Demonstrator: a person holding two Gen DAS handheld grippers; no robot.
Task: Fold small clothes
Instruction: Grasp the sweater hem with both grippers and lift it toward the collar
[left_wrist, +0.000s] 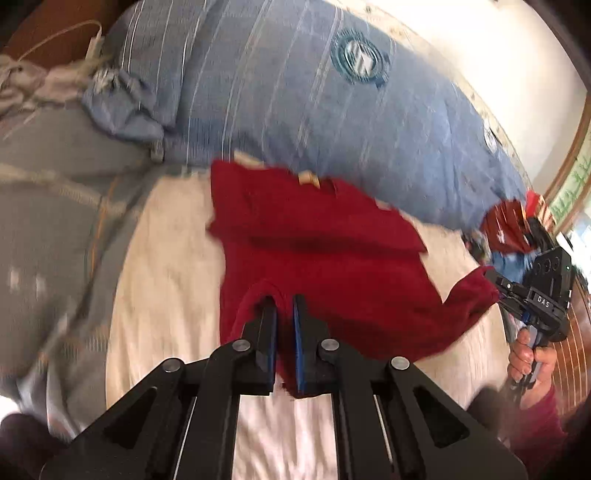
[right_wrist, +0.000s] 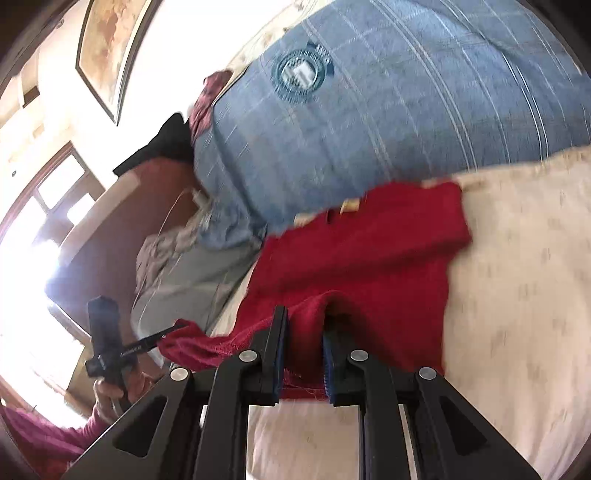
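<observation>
A small red garment (left_wrist: 325, 240) hangs stretched above the white bed sheet (left_wrist: 173, 266), its far part still lying on the sheet. My left gripper (left_wrist: 283, 301) is shut on one near corner of it. My right gripper (right_wrist: 304, 325) is shut on the other near corner (right_wrist: 332, 280). The right gripper also shows in the left wrist view (left_wrist: 495, 291), pinching the red corner at the right. The left gripper shows in the right wrist view (right_wrist: 173, 330), holding the red edge at the lower left. Both views are motion-blurred.
A large blue striped pillow (left_wrist: 314, 103) with a round emblem lies behind the garment. A grey-blue blanket (left_wrist: 48, 221) is heaped on the left. More red and blue clothes (left_wrist: 509, 225) lie at the far right. A wooden headboard (right_wrist: 122, 229) and a framed picture (right_wrist: 107, 48) stand beyond.
</observation>
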